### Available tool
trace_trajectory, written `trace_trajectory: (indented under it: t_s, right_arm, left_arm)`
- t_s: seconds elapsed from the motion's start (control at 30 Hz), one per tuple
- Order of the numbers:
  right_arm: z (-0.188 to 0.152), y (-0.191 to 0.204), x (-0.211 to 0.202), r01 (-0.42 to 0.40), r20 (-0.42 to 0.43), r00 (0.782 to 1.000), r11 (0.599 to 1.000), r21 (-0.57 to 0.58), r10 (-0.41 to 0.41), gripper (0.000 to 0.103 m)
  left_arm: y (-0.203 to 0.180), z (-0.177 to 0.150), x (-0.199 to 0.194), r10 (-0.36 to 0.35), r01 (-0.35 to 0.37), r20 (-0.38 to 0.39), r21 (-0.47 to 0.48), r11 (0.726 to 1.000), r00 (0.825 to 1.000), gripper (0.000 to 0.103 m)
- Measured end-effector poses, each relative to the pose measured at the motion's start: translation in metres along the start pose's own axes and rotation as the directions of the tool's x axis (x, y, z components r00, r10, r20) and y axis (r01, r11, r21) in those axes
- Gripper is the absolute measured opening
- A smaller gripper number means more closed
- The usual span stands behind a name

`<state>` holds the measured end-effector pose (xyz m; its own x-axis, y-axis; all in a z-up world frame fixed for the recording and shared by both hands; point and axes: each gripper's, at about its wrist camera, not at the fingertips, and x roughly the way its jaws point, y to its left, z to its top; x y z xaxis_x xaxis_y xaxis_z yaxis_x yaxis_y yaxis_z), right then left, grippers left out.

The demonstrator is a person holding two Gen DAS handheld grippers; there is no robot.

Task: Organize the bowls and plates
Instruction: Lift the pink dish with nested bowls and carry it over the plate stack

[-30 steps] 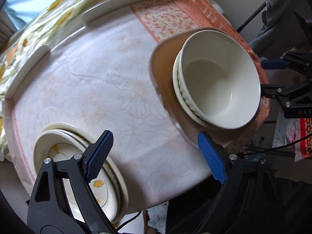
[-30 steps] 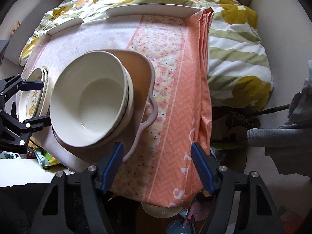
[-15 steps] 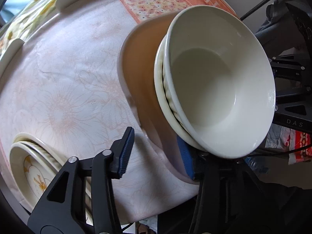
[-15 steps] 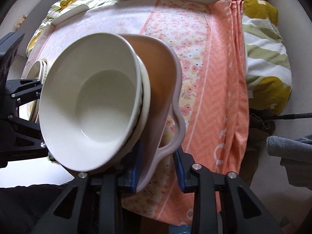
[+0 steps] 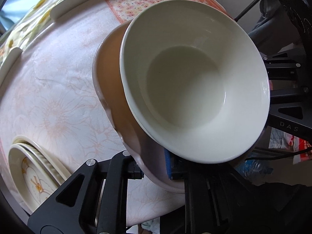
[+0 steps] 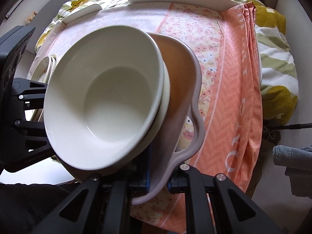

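Both jaws, open a second ago, now clamp tray [image 5: 109, 89] rim; stacked bowls [image 6: 101, 101] aboard.

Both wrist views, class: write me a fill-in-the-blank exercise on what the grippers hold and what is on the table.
1. The white bowls sit stacked on a pink ____ with wavy handles.
2. The right gripper is shut on the tray's ____.
3. The tray is held by ____ grippers at once.
4. The flower-painted plates rest on the ____.

Missing words: tray; rim; two; table
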<state>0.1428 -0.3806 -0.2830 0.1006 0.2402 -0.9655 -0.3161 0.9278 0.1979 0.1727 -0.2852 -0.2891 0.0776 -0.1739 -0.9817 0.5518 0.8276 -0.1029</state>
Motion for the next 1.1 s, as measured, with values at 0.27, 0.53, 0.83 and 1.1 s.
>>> trace_trajectory:
  t_s: [0.27, 0.53, 0.83, 1.1]
  right_arm:
    - [-0.002, 0.007, -0.022, -0.011, 0.029, 1.0, 0.999, -0.042, 0.012, 0.011]
    - [0.019, 0.051, -0.069, 0.033, 0.085, 0.996, 0.991, -0.132, -0.021, 0.012]
    - [0.052, 0.132, -0.084, 0.038, 0.131, 0.991, 0.989, -0.144, -0.019, 0.011]
    - [0.073, 0.217, -0.051, 0.017, 0.117, 0.993, 0.994, -0.105, -0.005, 0.011]
  left_arm:
    - [0.006, -0.004, -0.034, 0.028, -0.025, 0.054, -0.046, 0.999, 0.998, 0.013]
    - [0.035, -0.022, -0.096, 0.065, -0.052, 0.135, -0.094, 0.994, 0.989, 0.013]
    - [0.101, -0.076, -0.146, 0.1, -0.081, 0.183, -0.111, 0.991, 0.978, 0.013]
    - [0.175, -0.133, -0.146, 0.1, -0.087, 0.138, -0.092, 0.992, 0.985, 0.013]
